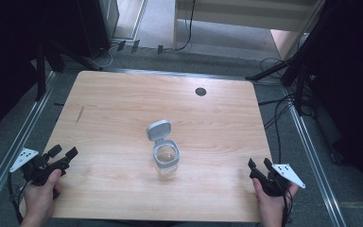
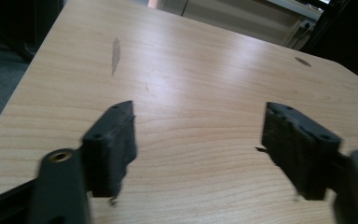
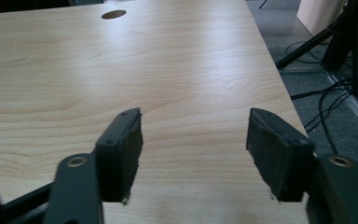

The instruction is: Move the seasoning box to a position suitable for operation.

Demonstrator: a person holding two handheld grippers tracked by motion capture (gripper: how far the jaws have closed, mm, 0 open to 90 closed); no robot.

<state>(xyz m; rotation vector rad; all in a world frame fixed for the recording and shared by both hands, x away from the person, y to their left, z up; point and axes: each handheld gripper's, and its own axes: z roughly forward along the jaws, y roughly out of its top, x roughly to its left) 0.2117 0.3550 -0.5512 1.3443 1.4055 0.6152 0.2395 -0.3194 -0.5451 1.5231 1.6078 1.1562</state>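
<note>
A clear glass jar (image 1: 166, 159) stands upright near the middle of the wooden table (image 1: 123, 104), its grey flip lid (image 1: 158, 130) swung open behind it. My left gripper (image 1: 62, 153) rests at the table's front left corner, held by a hand, jaws apart with nothing between them. In the left gripper view the left gripper (image 2: 200, 140) hovers over bare wood. My right gripper (image 1: 259, 163) sits at the front right corner, also open and empty. In the right gripper view the right gripper (image 3: 193, 140) points along the table's right side. Both are far from the jar.
A round cable hole (image 1: 200, 91) lies near the table's far edge. A dark scuff (image 1: 79, 115) marks the wood at the left. Cables (image 1: 283, 109) and stand legs lie on the floor to the right, metal rails (image 1: 19, 137) along both sides.
</note>
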